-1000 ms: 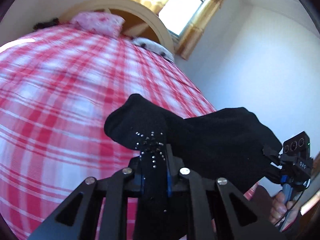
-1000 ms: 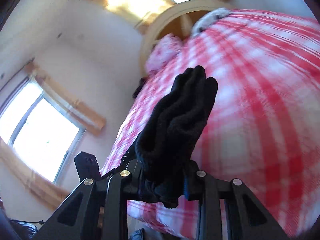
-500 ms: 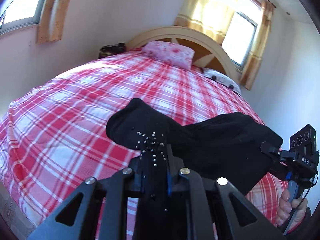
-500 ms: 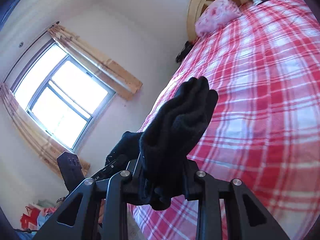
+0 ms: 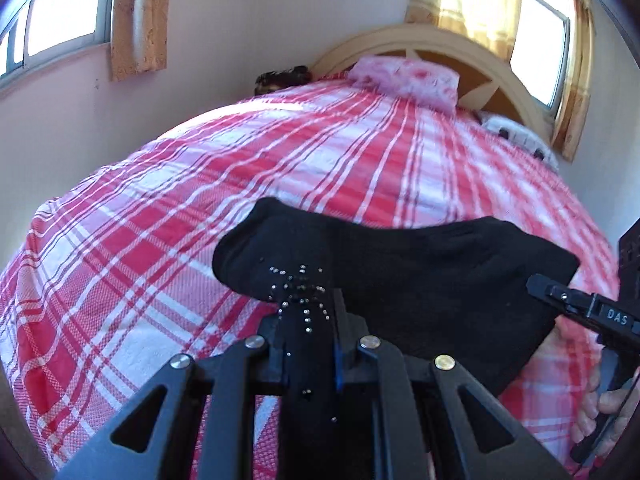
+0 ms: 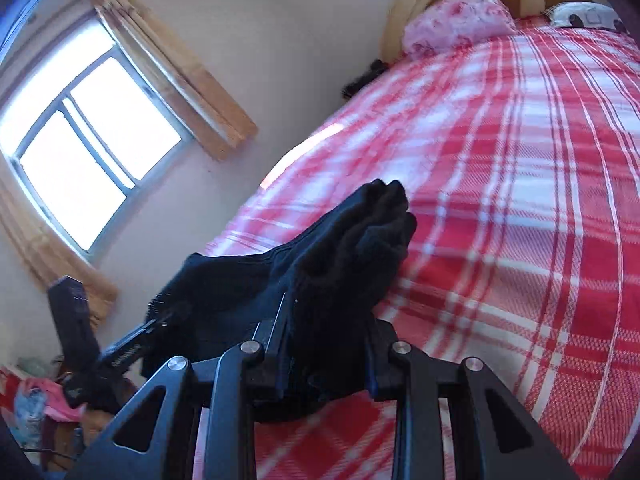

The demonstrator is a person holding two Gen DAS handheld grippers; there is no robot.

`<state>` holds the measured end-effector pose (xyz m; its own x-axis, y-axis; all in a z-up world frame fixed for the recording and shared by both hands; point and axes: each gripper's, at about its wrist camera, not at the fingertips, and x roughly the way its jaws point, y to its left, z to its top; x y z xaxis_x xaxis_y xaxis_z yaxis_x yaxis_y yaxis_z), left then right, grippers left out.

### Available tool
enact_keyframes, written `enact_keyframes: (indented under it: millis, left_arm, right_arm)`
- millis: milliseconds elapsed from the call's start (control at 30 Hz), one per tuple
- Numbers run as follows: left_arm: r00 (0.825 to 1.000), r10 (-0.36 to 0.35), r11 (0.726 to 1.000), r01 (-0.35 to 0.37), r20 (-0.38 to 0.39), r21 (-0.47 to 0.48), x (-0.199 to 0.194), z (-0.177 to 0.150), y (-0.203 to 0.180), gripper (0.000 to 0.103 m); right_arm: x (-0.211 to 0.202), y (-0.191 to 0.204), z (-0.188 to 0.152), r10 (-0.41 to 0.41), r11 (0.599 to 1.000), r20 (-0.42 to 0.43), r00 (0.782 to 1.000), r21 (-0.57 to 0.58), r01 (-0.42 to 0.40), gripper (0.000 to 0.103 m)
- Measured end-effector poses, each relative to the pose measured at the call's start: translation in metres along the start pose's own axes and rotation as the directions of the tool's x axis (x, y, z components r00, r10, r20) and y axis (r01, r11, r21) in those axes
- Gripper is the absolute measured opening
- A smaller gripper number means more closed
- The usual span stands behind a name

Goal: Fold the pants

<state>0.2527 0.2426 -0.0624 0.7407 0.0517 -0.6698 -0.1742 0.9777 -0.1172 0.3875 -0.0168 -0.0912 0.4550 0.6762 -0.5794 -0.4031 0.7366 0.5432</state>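
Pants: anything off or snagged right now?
Nothing stands out. The black pants hang between the left hand-held gripper and right hand-held gripper, each shut on bunched fabric, above the plaid bedspread.

Wide bed (image 5: 160, 280) under a red, pink and white plaid woven cover (image 6: 520, 240), running up to a curved cream wooden headboard (image 5: 460, 46). At the head, resting on the cover: a pink floral pillow (image 5: 404, 80), a white cushion with dark spots (image 5: 516, 138) to its right, a small dark fuzzy bundle (image 5: 282, 78) at the left corner, too blurred to identify. Cover lightly rumpled along the left edge.
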Motion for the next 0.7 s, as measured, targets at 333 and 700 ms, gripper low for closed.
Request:
enact_keyframes:
  millis: [333, 700]
  left_arm:
    - [0.999, 0.045, 0.998, -0.045, 0.004, 0.044, 0.010, -0.010, -0.004, 0.021]
    - [0.997, 0.062, 0.994, -0.058, -0.041, 0.088, 0.012, -0.006, 0.001, 0.040]
  right_arm:
    - [0.019, -0.032, -0.018, -0.033, 0.999, -0.045, 0.998, 0.040, 0.035, 0.030]
    - [0.023, -0.019, -0.020, -0.109, 0.994, -0.061, 0.992, -0.005, 0.109, 0.031]
